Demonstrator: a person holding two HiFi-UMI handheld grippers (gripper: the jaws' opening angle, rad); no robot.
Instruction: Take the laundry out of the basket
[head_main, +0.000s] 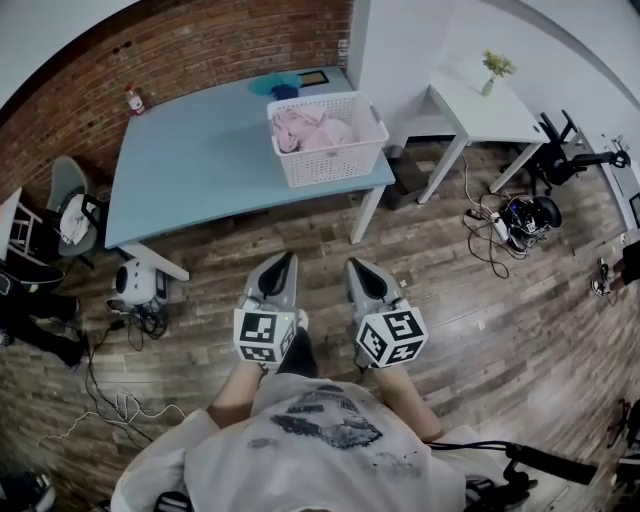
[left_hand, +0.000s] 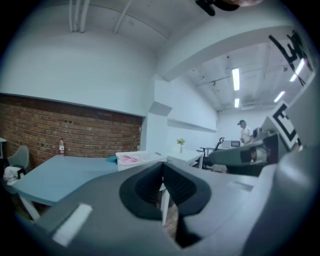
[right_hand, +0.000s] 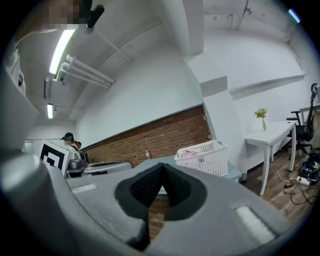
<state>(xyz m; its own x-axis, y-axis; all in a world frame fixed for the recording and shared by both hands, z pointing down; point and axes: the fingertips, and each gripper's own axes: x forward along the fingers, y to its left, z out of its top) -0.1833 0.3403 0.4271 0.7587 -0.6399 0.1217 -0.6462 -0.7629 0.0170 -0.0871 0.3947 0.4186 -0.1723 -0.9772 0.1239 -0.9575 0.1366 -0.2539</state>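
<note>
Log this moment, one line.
left gripper: shut, empty | right gripper: shut, empty | laundry: in basket on table | task: not started

The basket (head_main: 336, 166) is white plastic, rectangular, with walls full of small holes and an open top. It stands upright on the light blue table (head_main: 190, 170), at the table's 3 o'clock end, close to the front edge. In the head view it is at about 12 o'clock from the person. The laundry (head_main: 313, 131) is pale pink cloth, crumpled in a loose heap inside the basket. It stays below the rim, with more of it toward the 9 o'clock side.
</note>
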